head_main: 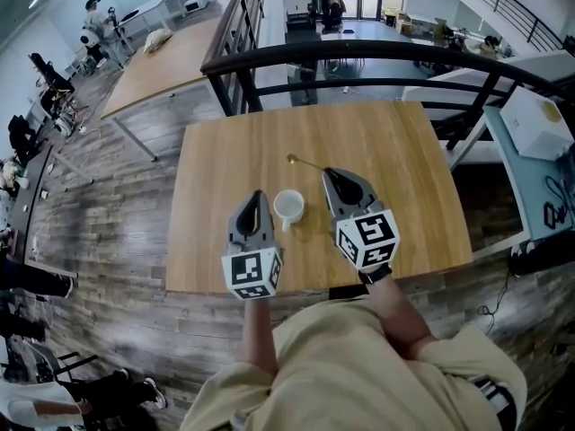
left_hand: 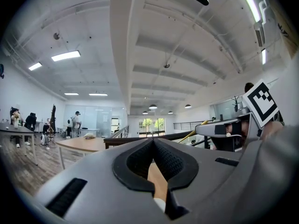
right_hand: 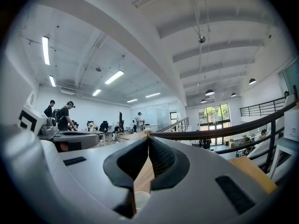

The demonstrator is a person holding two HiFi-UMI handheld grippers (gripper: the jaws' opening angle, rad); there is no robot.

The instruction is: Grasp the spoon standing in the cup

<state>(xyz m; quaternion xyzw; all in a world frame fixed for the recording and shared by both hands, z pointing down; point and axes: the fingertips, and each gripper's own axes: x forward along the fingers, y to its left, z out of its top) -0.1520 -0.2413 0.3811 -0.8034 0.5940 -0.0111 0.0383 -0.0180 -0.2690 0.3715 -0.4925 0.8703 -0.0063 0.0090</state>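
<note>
The white cup point(head_main: 288, 206) stands upright on the wooden counter point(head_main: 395, 178), a little left of the middle of the head view, between my two grippers, and its mouth shows only its own white inside. The spoon point(head_main: 308, 162) is outside the cup: it is a thin golden one and my right gripper point(head_main: 329, 173) holds it by the handle at the very tips, the jaws pressed together on it. Its bowl end points toward the upper left of the frame, beyond the cup and apart from it. In the right gripper view a small golden bit shows just where the tips meet, and below them I see the counter and a white piece of the cup. My left gripper point(head_main: 258, 195) is just left of the cup, near it; I cannot tell if it touches. Its jaws are closed on nothing, the tips meeting in the left gripper view, where the spoon shows at the right as a golden stick rising from the other gripper. Behind the counter a black railing point(head_main: 359, 52) runs across the top of the frame. A long table point(head_main: 171, 61) stands in the upper left, and a white box point(head_main: 536, 122) lies on another surface at the right edge. Some people are far at the left side.
</note>
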